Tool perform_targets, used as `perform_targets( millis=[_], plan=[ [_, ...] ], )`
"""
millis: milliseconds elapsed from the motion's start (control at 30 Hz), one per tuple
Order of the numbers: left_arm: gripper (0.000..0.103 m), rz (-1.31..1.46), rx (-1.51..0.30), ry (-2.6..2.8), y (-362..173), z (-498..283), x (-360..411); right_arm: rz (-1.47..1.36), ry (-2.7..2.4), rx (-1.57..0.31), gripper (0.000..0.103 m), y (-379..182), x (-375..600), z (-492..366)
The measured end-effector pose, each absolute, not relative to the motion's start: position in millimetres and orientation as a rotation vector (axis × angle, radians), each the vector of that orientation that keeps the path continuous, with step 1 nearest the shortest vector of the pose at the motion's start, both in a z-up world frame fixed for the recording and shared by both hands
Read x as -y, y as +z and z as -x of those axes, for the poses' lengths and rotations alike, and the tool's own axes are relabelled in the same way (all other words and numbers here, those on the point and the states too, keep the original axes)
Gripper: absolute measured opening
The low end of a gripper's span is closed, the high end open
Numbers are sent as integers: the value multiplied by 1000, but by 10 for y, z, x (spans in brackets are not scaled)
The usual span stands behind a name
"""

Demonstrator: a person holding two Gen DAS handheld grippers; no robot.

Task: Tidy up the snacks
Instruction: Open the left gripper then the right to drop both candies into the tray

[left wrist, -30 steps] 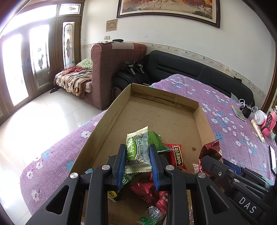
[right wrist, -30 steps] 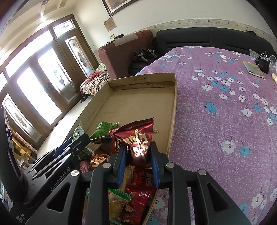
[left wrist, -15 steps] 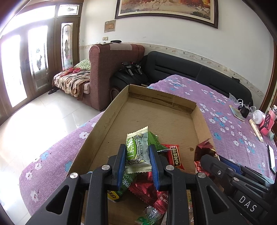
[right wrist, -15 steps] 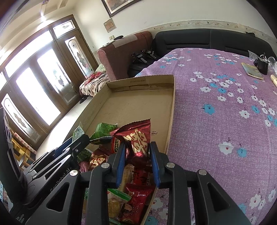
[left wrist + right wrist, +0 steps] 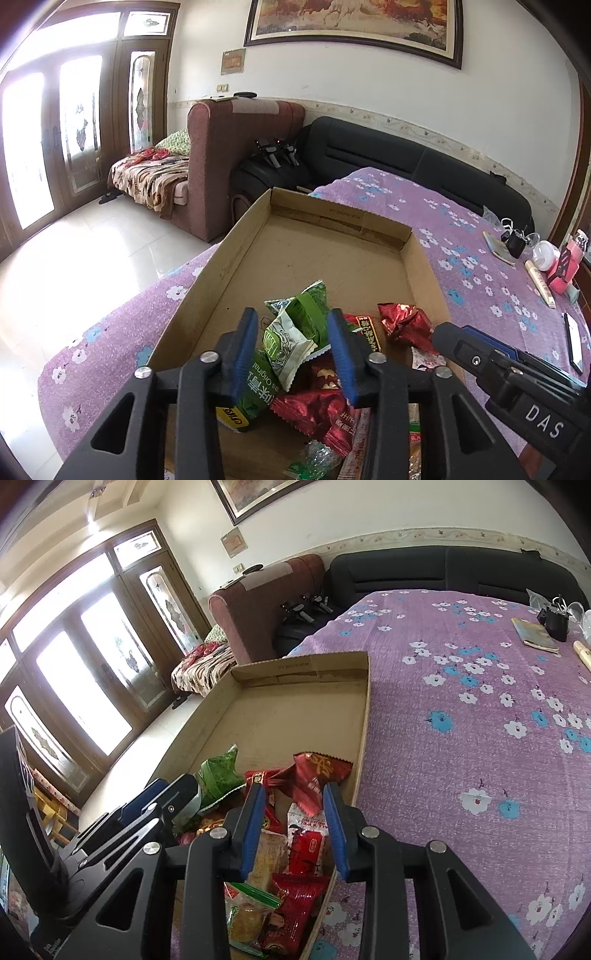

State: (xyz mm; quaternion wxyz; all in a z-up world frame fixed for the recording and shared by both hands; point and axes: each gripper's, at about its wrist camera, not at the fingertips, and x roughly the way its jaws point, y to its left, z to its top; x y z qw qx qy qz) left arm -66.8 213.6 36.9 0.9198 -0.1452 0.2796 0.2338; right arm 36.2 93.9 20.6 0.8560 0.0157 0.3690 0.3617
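A shallow cardboard box [image 5: 424, 258] lies on a purple flowered cloth [image 5: 461, 720]. Its left wall runs close to the cloth's edge, with pale tiled floor [image 5: 92, 258] below. Snack packets are heaped at the box's near end; the far half of its floor is bare up to the far wall.

The left gripper [image 5: 291, 343] hangs over the heap, its jaws opening. A green and white packet [image 5: 286, 349] lies tilted between the blue pads [image 5: 245, 343], clear of both as far as can be told, resting on the heap. A green packet [image 5: 310, 304] lies just behind it.

The right gripper [image 5: 293, 825] is just inside the box's right wall, its jaws opening too. A red packet [image 5: 319, 775] lies beyond its tips, leaning near that wall, not gripped. More red and yellow packets lie beneath.

Right of the box, the cloth is wide and open, with small items only at its far side.
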Motion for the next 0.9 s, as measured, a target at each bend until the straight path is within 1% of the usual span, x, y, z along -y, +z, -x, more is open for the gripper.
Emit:
perform_targets(
  millis=[100, 133, 200, 333, 400, 467, 500, 600, 667, 733, 900],
  plan=[
    [51, 290, -561, 475, 386, 687, -2115, -38, 754, -771, 32, 227, -926, -363],
    [52, 289, -556, 473, 392, 696, -2112, -41, 753, -770, 33, 233, -919, -360],
    [58, 286, -547, 475, 403, 707, -2108, -47, 749, -765, 36, 253, -899, -363],
    [63, 279, -531, 479, 424, 732, -2097, -60, 738, -748, 43, 305, -840, -358],
    [68, 275, -526, 480, 430, 737, -2093, -65, 730, -742, 47, 321, -809, -355],
    [71, 272, -521, 483, 435, 740, -2085, -70, 725, -739, 49, 328, -779, -357],
    [74, 269, -518, 485, 439, 741, -2083, -72, 723, -740, 49, 328, -768, -357],
    [78, 260, -512, 485, 449, 747, -2069, -81, 717, -745, 51, 326, -736, -370],
    [81, 254, -508, 486, 452, 748, -2058, -83, 714, -746, 54, 329, -724, -367],
    [84, 247, -505, 486, 454, 747, -2046, -83, 709, -742, 61, 337, -712, -359],
    [92, 235, -494, 489, 471, 764, -2023, -74, 702, -731, 70, 356, -692, -330]
  ],
)
